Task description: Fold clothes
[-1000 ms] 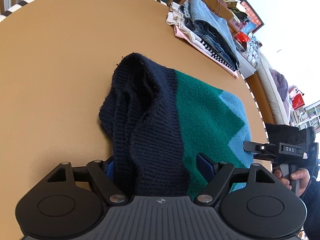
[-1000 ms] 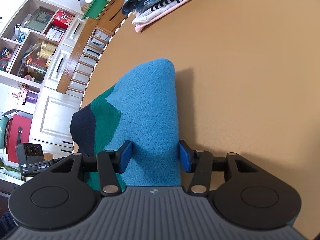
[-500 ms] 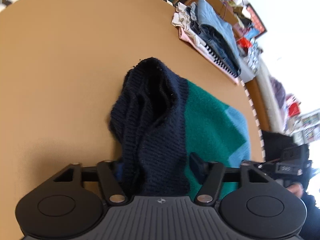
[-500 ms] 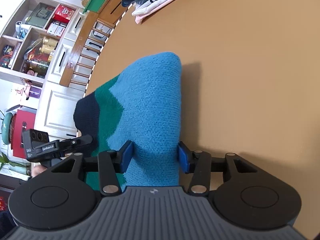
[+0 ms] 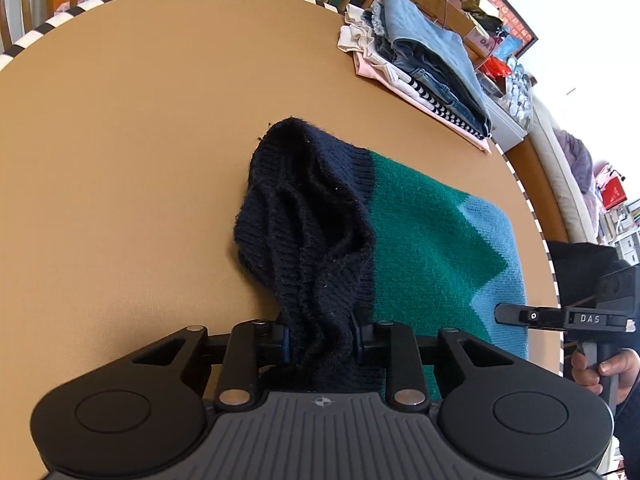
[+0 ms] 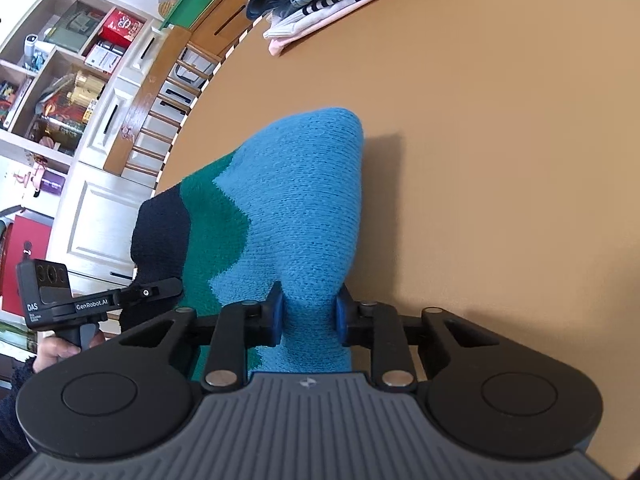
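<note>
A round tan table (image 5: 120,160) with a black-and-white striped rim fills most of both views, and wooden chairs (image 6: 160,112) stand just beyond its edge. On it lies a knitted sweater (image 5: 420,240) in three colour bands, navy, green and light blue, the bands meeting in zigzag lines; it sits near the table's edge, with its navy end bunched into thick folds and its light blue end (image 6: 304,200) raised off the tabletop, casting a shadow beside it. At the far side of the table, well apart from the sweater, rests a stack of folded clothes (image 5: 424,68): light denim on top, darker jeans beneath, then a black-and-white patterned piece and a pink one at the bottom. White cabinets and open shelves (image 6: 60,60) crowded with boxes stand behind the table in the right wrist view. The left gripper (image 5: 320,338) has its two fingers drawn in tight on the bunched navy knit, which is squeezed between the pads and spills over the gripper body. The right gripper (image 6: 308,318) is likewise pinched on the light blue end, the fabric narrowed between its blue pads (image 6: 276,320). Each gripper also appears at the side of the other's view, held by a hand (image 5: 600,368) around its handle.
</note>
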The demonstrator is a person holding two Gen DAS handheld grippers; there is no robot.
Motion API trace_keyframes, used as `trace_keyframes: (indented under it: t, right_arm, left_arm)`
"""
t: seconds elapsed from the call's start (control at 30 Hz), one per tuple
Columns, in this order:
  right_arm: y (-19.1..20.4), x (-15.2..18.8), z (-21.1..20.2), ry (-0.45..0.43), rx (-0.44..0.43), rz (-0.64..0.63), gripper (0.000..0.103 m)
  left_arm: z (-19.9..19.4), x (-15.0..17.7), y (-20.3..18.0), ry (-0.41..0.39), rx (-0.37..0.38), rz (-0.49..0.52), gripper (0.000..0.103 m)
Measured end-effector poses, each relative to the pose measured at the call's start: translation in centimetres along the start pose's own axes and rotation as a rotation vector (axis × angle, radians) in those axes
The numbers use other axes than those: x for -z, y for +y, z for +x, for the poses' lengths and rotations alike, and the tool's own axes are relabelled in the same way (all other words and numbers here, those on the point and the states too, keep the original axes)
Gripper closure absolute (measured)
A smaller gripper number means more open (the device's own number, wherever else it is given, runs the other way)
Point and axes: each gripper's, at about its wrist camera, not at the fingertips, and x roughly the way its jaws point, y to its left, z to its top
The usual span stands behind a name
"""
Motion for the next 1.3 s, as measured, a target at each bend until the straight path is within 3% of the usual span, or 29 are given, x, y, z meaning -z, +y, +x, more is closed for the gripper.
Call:
trace_keyframes:
  t: [0.87,1.3]
  right_arm:
    - [1.7,-0.6,-0.6,0.021,0.057,-0.024,0.080]
    - [2.8,-1.1,-2.5,-0.016,0.066,-0.041,0.080]
  left_arm:
    - [-1.7,0.4,-0.6,-0.012,0.016,0.010,0.076]
    - [-3.2,-0.2,-2.4,-0.041,0.036,0.043,0.077]
